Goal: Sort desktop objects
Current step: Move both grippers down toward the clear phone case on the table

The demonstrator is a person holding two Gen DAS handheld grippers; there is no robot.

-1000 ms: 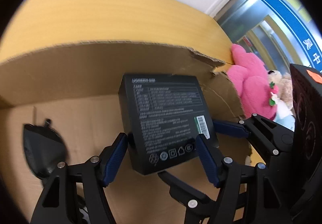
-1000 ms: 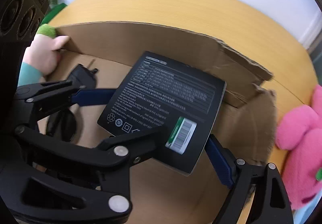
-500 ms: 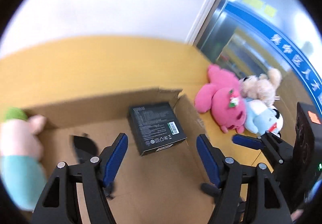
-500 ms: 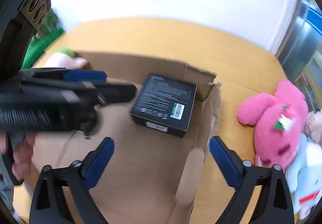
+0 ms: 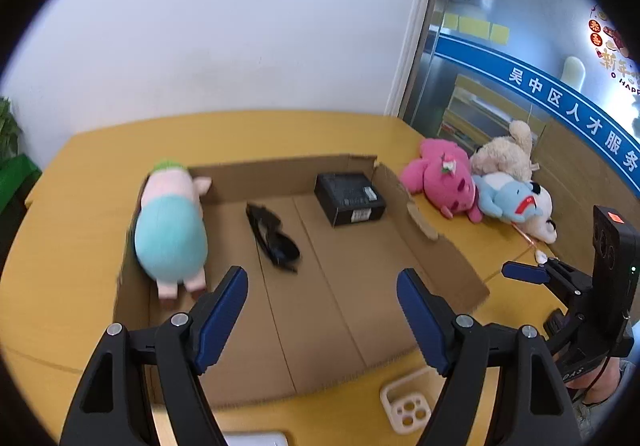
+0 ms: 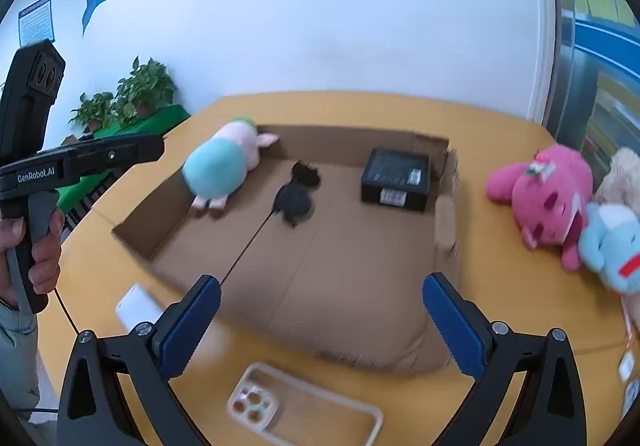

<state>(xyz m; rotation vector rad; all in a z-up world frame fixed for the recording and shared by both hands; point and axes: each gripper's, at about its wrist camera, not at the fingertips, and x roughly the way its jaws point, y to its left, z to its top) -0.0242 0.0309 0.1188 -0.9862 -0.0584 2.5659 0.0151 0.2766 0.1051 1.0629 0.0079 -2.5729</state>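
A shallow cardboard box (image 5: 348, 306) (image 6: 340, 286) lies on the yellow table. Inside it are a black product box (image 5: 350, 197) (image 6: 396, 179) at the far right corner, black sunglasses (image 5: 274, 240) (image 6: 298, 193) in the middle, and a teal-and-pink plush pig (image 5: 170, 230) (image 6: 222, 167) at the left. My left gripper (image 5: 322, 314) is open and empty above the box's near edge. My right gripper (image 6: 320, 322) is open and empty, also near the front edge. A clear phone case (image 5: 406, 402) (image 6: 302, 410) lies on the table in front of the box.
A pink plush (image 5: 442, 177) (image 6: 548, 189), a beige plush (image 5: 506, 153) and a blue-and-white plush (image 5: 516, 201) (image 6: 612, 242) lie right of the box. A white flat object (image 6: 138, 308) lies at the box's near left. Potted plants (image 6: 128, 93) stand beyond the table's left.
Both grippers let go of the black product box, which now rests in the cardboard box's far right corner. Both grippers pulled back and up, away from the box.
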